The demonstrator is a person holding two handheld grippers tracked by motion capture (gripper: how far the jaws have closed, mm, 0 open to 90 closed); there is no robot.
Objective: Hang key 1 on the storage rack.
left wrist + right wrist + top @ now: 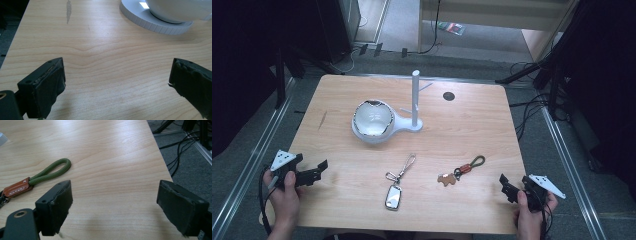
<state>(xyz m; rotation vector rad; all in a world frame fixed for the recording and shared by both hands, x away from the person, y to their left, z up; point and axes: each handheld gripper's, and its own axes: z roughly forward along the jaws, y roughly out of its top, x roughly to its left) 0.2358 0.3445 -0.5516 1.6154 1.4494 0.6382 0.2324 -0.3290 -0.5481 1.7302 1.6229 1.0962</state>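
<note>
Keychains are what I am about to work with: 2 of them lie on the near half of the table (362, 90), the green-loop keychain (464, 170) close ahead of my right gripper (507, 187) and the silver keychain (396, 187) near the middle, between my 2 hands. Both of my grippers rest near the table's near corners, jaws spread wide with nothing between them. My guess is the hooked white stand (415, 102) behind them is where they belong. To do the first reach well, I would send the right gripper left and forward to the green cord loop (53, 172), come down with the jaws straddling the cord, not the leather tab (17, 188), and close only once both pads flank it, since a flat cord can slip under a pad. My left gripper (314, 172) sits well apart from either keychain and should wait. From above I get the whole layout, stand, bowl (372, 120) and both keychains. My right gripper view adds the cord's braid and the tab's stitching; my left gripper view gives the ribbed base (155, 23) under the bowl.
</note>
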